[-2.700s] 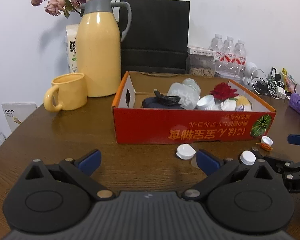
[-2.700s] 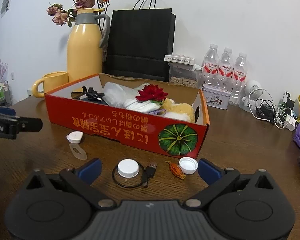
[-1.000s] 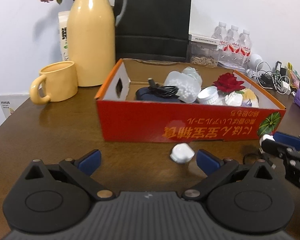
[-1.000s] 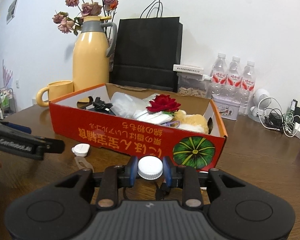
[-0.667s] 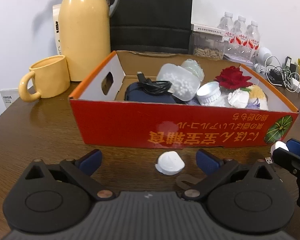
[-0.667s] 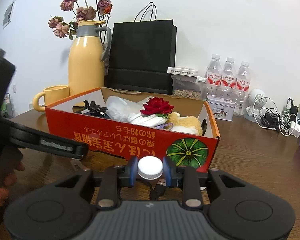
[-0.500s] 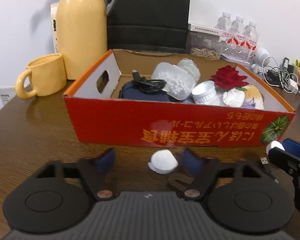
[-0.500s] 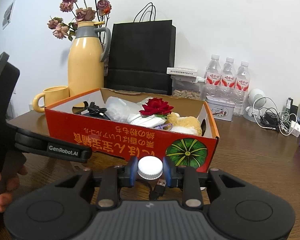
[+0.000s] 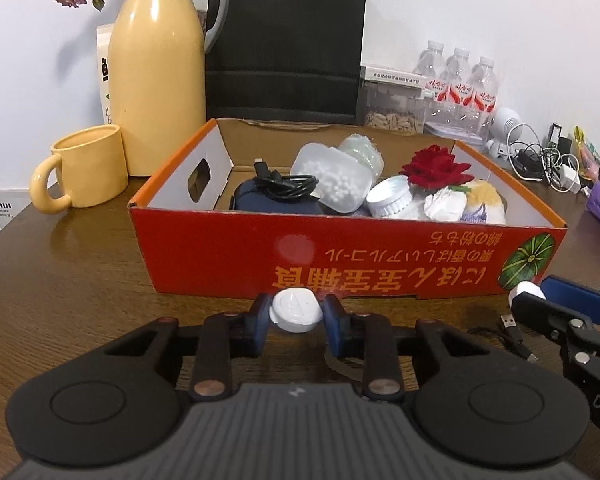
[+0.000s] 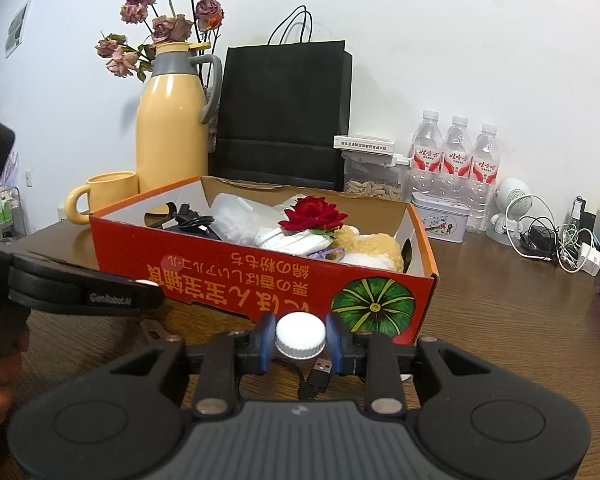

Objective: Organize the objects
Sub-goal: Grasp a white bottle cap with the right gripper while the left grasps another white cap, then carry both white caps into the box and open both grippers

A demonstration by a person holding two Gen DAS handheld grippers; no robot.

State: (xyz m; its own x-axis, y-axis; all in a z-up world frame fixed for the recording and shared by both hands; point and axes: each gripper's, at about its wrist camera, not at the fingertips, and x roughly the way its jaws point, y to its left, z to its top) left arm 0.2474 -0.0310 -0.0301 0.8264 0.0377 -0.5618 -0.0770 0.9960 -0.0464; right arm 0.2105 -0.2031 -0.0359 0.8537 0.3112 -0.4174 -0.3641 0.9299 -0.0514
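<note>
Your left gripper [image 9: 297,322]: jaws closing on flat white oval plastic cap [image 9: 296,311], long axis 9-to-3. Your right gripper [image 10: 300,343] clamps round white ribbed bottle cap [image 10: 300,336], top toward you.

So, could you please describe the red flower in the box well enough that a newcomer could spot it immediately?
Start at the long red cardboard box in front of the black paper bag. Look inside towards its pumpkin-picture end, beside the round white lid and above crumpled white paper. The red flower is the only deep red, ruffled thing among white and dark items.
</note>
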